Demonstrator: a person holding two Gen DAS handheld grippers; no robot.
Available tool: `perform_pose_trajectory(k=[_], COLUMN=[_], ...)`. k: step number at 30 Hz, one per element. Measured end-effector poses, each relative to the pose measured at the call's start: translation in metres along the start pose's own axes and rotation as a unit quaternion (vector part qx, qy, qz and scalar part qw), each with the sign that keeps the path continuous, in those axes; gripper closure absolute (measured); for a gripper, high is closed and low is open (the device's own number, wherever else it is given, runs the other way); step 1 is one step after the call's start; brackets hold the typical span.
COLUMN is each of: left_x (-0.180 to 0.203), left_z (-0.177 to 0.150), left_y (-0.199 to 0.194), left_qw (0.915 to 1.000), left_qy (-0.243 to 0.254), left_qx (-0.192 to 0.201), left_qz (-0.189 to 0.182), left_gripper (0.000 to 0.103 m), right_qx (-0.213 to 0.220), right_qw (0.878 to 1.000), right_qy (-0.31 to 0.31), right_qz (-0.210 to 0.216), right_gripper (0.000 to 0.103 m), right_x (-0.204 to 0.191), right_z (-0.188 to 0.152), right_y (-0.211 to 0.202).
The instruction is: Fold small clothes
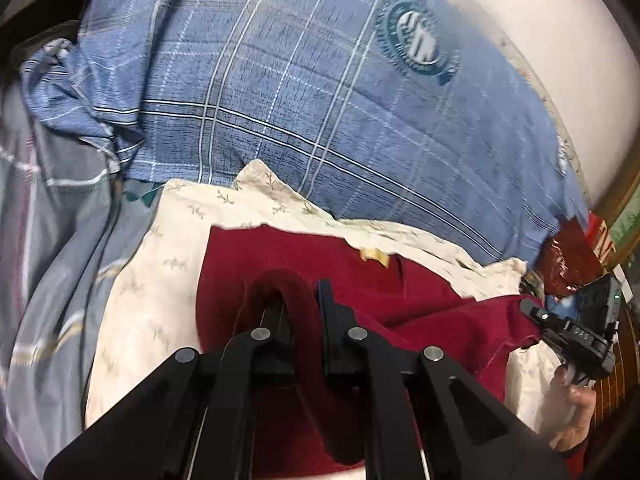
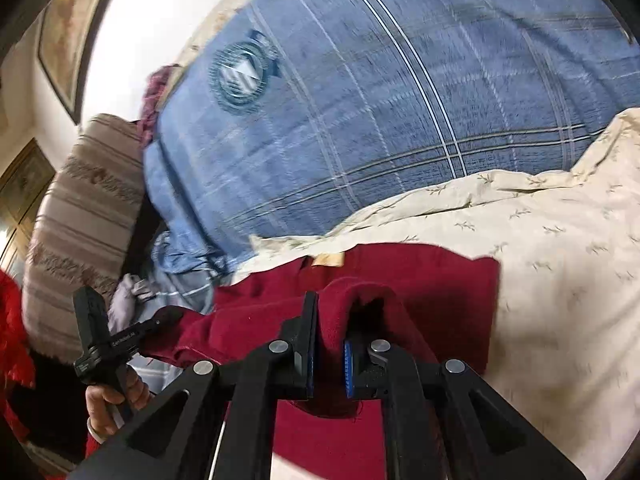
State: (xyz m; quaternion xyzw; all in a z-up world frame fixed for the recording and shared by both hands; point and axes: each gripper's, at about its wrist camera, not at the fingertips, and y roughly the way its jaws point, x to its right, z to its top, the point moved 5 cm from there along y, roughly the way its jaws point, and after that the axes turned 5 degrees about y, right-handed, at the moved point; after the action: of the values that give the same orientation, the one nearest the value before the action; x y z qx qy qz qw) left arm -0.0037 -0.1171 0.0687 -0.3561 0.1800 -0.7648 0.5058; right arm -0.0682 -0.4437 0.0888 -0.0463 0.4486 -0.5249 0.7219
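Both grippers, left (image 1: pixel 304 300) and right (image 2: pixel 328 320), pinch folds of the maroon garment (image 1: pixel 320 252) lying on the cream sheet (image 1: pixel 180 220).

White wall (image 2: pixel 132 12), framed picture (image 2: pixel 66 36), blue plaid bedspread (image 1: pixel 320 92), striped cushion (image 2: pixel 80 220)

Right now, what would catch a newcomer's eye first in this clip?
The dark red garment, lying on a cream leaf-print cloth at the centre. Both grippers pinch folds of it: the left gripper and the right gripper. Behind rises a big blue plaid cover with a round crest.
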Motion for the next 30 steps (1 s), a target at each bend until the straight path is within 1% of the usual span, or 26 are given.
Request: perform_pose_trajectory(k=[1, 2, 3, 4, 5, 7, 8, 9, 10, 11, 12, 13, 14, 15, 16, 17, 19, 20, 21, 22, 24, 26, 27, 28, 30], left_x=[-0.005, -0.01, -0.012, -0.015, -0.018, -0.023, -0.023, -0.021, -0.019, -0.017, -0.014, -0.011, -0.01, -0.009, -0.009, -0.009, -0.011, -0.013, -0.016, -0.018, -0.024, -0.032, -0.036, -0.042, -0.047], left_z=[0.004, 0.006, 0.007, 0.006, 0.005, 0.005, 0.007, 0.01, 0.014, 0.018, 0.021, 0.024, 0.026, 0.03, 0.034, 0.038, 0.044, 0.045, 0.044, 0.044, 0.041, 0.035, 0.031, 0.025, 0.02], left_y=[0.011, 0.022, 0.029, 0.038, 0.044, 0.052, 0.051, 0.048, 0.045, 0.041, 0.036, 0.033, 0.028, 0.024, 0.018, 0.013, 0.009, 0.01, 0.013, 0.017, 0.027, 0.044, 0.05, 0.057, 0.063], left_qw=[1.0, 0.9999, 0.9998, 0.9997, 0.9995, 0.999, 0.999, 0.9991, 0.9992, 0.9994, 0.9993, 0.9992, 0.9993, 0.9998, 0.9997, 0.9991, 0.9988, 0.999, 0.9992, 0.9993, 0.9991, 0.9976, 0.9961, 0.9942, 0.9927], left_qy=[-0.005, -0.011, -0.012, -0.012, -0.012, -0.015, -0.017, -0.015, -0.012, -0.008, -0.005, -0.008, -0.009, -0.006, 0.004, 0.014, 0.014, 0.008, 0.002, 0.001, 0.007, 0.012, 0.012, 0.012, 0.011], left_qx=[-0.005, -0.012, -0.018, -0.023, -0.028, -0.04, -0.042, -0.04, -0.036, -0.032, -0.025, -0.021, -0.011, 0.003, 0.022, 0.035, 0.042, 0.04, 0.035, 0.029, 0.01, -0.021, -0.036, -0.052, -0.063], left_qz=[0.004, 0.005, 0.004, 0.002, 0.006, 0.012, 0.008, -0.001, -0.007, -0.014, -0.027, -0.035, -0.036, -0.018, 0.007, 0.021, 0.019, 0.018, 0.02, 0.024, 0.04, 0.065, 0.079, 0.093, 0.102], left_gripper=[0.097, 0.097, 0.093, 0.093, 0.089, 0.089, 0.087, 0.082, 0.078, 0.065, 0.05, 0.041, 0.025, 0.018, 0.018, 0.018, 0.018, 0.018, 0.018, 0.018, 0.018, 0.018, 0.018, 0.018, 0.018], right_qx=[-0.008, -0.019, -0.032, -0.041, -0.05, -0.064, -0.062, -0.051, -0.036, -0.009, 0.006, 0.018, 0.024, 0.022, 0.018, 0.013, 0.006, -0.006, -0.014, -0.018, -0.027, -0.05, -0.064, -0.074, -0.062], right_qw=[1.0, 0.999, 0.998, 0.997, 0.995, 0.993, 0.992, 0.992, 0.992, 0.993, 0.993, 0.993, 0.994, 0.996, 0.998, 1.0, 1.0, 0.998, 0.997, 0.996, 0.993, 0.985, 0.981, 0.98, 0.983], right_qy=[0.01, 0.025, 0.044, 0.061, 0.078, 0.099, 0.108, 0.115, 0.116, 0.113, 0.113, 0.111, 0.106, 0.089, 0.066, 0.026, -0.025, -0.052, -0.063, -0.069, -0.068, -0.047, -0.031, -0.015, -0.007], right_qz=[-0.003, -0.006, -0.016, -0.023, -0.025, -0.013, 0.001, 0.018, 0.025, 0.022, 0.017, 0.016, 0.016, 0.016, 0.011, 0.001, -0.014, -0.023, -0.032, -0.047, -0.089, -0.155, -0.179, -0.184, -0.17], right_gripper=[0.089, 0.088, 0.087, 0.082, 0.08, 0.079, 0.073, 0.067, 0.049, 0.041, 0.041, 0.041, 0.042, 0.044, 0.046, 0.048, 0.05, 0.052, 0.053, 0.054, 0.054, 0.054, 0.055, 0.056, 0.055], right_x=[0.009, 0.019, 0.033, 0.043, 0.054, 0.065, 0.068, 0.069, 0.07, 0.071, 0.073, 0.073, 0.072, 0.065, 0.056, 0.041, 0.019, 0.008, 0.005, 0.004, 0.012, 0.038, 0.052, 0.063, 0.067], right_z=[0.004, 0.008, 0.01, 0.012, 0.014, 0.017, 0.019, 0.022, 0.025, 0.029, 0.031, 0.032, 0.032, 0.03, 0.027, 0.021, 0.015, 0.012, 0.012, 0.015, 0.026, 0.037, 0.037, 0.037, 0.039], right_y=[0.013, 0.028, 0.043, 0.054, 0.064, 0.071, 0.067, 0.058, 0.048, 0.032, 0.023, 0.013, 0.005, 0.002, 0.001, 0.003, 0.011, 0.024, 0.034, 0.046, 0.076, 0.111, 0.122, 0.132, 0.132])
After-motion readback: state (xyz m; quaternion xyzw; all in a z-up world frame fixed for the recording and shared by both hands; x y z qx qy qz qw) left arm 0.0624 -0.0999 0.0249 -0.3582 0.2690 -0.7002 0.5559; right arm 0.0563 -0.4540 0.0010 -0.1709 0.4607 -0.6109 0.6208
